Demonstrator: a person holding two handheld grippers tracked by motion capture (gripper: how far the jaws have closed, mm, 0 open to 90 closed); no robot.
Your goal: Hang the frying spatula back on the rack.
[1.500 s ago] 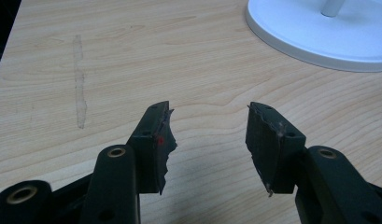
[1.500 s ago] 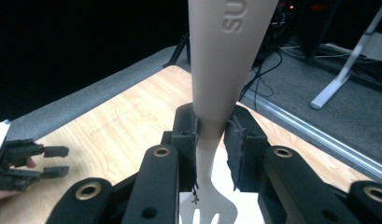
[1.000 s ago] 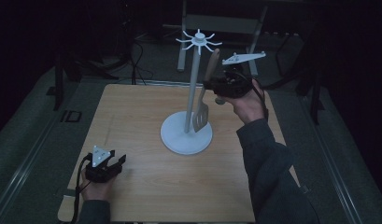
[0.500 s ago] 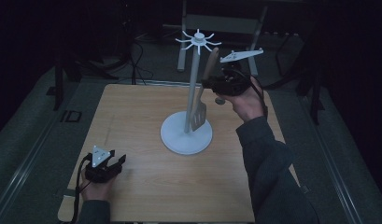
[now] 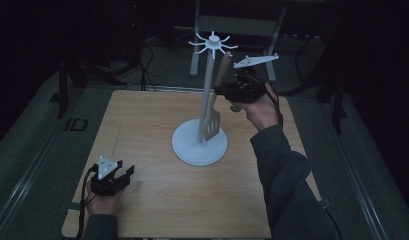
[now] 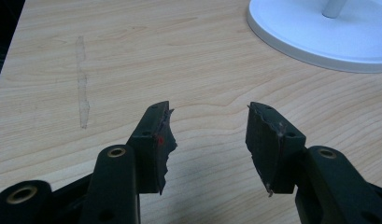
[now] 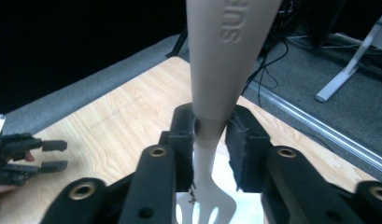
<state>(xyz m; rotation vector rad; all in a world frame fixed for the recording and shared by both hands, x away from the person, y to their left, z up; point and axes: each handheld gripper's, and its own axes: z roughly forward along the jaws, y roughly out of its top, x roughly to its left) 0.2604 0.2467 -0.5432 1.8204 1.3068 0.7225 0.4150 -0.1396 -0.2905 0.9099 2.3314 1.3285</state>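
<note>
The beige slotted spatula [image 7: 215, 93] hangs upright between the right gripper's [image 7: 211, 140] just-loosening fingers; left gripper's [image 6: 209, 140] fingers gape empty.

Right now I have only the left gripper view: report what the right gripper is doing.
Observer: The right gripper has a spatula handle between its jaws, which have just been opening.
Operator: Say whether the spatula hangs on the stand.
Observer: Its handle top is up by the hooks of the stand; whether it is hooked I cannot tell.
Operator: Place my left gripper.
Observer: The left gripper sits at the near left of the table, apart from the stand.
</note>
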